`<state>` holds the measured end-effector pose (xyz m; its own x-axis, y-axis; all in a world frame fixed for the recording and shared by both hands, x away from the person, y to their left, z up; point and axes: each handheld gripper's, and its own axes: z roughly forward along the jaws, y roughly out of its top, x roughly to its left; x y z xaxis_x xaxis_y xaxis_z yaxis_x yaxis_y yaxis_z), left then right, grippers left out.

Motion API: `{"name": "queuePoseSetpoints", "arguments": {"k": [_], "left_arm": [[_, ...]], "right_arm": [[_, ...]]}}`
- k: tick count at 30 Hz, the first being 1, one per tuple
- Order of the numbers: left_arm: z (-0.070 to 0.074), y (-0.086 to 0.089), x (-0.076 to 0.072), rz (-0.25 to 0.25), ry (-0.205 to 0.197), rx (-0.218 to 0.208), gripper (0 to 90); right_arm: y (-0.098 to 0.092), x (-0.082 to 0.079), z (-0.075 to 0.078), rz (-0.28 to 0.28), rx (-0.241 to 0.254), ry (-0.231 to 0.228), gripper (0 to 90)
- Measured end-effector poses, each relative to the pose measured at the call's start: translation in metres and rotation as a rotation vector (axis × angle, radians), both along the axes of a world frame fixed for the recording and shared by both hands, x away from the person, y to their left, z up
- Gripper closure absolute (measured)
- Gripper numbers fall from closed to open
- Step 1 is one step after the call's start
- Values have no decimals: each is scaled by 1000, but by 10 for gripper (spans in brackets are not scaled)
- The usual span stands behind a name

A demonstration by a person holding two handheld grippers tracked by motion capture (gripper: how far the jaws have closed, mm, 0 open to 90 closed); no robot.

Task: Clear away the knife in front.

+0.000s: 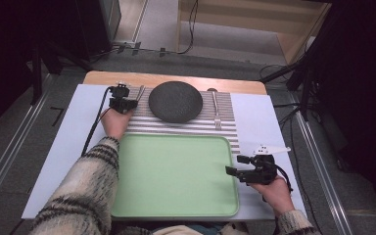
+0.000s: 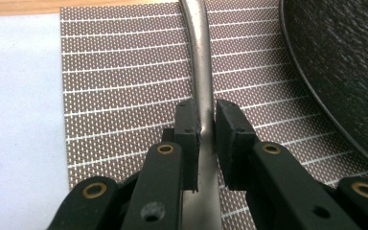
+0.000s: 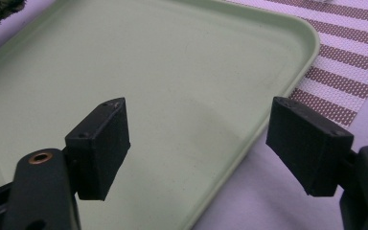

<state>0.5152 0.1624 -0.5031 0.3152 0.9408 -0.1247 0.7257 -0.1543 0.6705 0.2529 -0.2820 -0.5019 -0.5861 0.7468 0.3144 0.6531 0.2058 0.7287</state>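
Observation:
A piece of metal cutlery (image 2: 200, 57) lies on the striped placemat (image 2: 124, 72) just left of a round black plate (image 1: 175, 101). My left gripper (image 2: 205, 115) is shut on its handle, with one pad pressed against each side. From above, that gripper (image 1: 126, 104) sits at the placemat's left end, beside the plate's edge (image 2: 345, 72). My right gripper (image 1: 231, 171) hovers over the right rim of a pale green tray (image 1: 176, 174). In its own view its jaws (image 3: 196, 139) stand wide open with nothing between them, above the tray's floor (image 3: 148, 72).
A second piece of cutlery (image 1: 216, 108) lies on the placemat (image 1: 186, 128) to the right of the plate. A pale sheet (image 1: 63, 161) covers the table under the tray and mat. Cables trail on the floor beyond the table's far edge.

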Motion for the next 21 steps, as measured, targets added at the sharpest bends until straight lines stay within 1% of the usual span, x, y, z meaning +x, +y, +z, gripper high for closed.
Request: {"name": "queuePoseSetpoints", "arguments": {"k": [1, 2, 3, 9, 10, 19, 21], "left_arm": [[0, 1, 1, 4, 6, -12, 809], [1, 3, 2, 5, 18, -33, 809], [2, 4, 2, 4, 22, -43, 809], [10, 10, 3, -12, 26, -72, 809], [11, 12, 3, -16, 33, -78, 809], [17, 15, 0, -43, 38, -73, 809], [19, 15, -1, -47, 33, -76, 810]], "right_arm": [[0, 0, 0, -1, 0, -1, 209], [0, 0, 0, -1, 0, -1, 209], [0, 0, 0, -1, 0, -1, 209], [0, 0, 0, -1, -1, -1, 209], [0, 0, 0, -1, 0, -1, 209], [0, 0, 0, -1, 0, -2, 209], [1, 0, 0, -1, 0, -1, 209]]}}
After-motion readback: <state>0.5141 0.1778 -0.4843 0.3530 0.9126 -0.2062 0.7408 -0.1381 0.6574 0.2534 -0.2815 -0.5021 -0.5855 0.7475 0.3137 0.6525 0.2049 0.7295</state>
